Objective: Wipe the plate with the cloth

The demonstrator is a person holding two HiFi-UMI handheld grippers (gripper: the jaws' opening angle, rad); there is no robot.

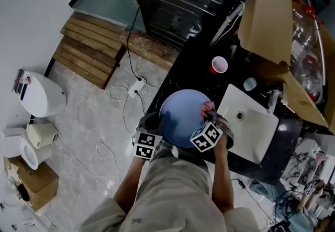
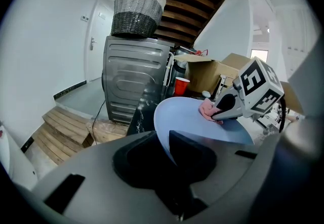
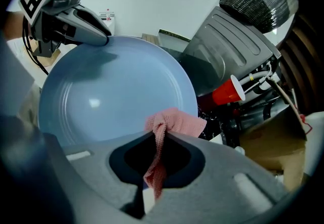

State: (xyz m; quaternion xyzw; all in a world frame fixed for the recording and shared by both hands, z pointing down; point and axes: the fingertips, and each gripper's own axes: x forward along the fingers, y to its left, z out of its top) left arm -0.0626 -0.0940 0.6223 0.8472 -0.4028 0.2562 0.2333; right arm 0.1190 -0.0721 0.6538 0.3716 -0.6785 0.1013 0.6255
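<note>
A pale blue plate (image 1: 182,116) is held tilted above the black counter, with my left gripper (image 1: 153,132) shut on its near-left rim. From the left gripper view the plate (image 2: 200,126) rises from between the jaws. A pink cloth (image 1: 208,107) lies against the plate's right side, and my right gripper (image 1: 212,119) is shut on it. Along the right gripper's jaws, the cloth (image 3: 169,127) bunches at the tips and presses on the plate (image 3: 114,94). The left gripper (image 3: 104,40) shows clamped on the far rim there.
A red cup (image 1: 219,64) stands on the black counter (image 1: 183,61) behind the plate. A white sink (image 1: 251,121) lies to the right, cardboard boxes (image 1: 269,16) beyond it. A grey washing machine (image 2: 134,79) with a wicker basket (image 2: 137,9) stands at the back.
</note>
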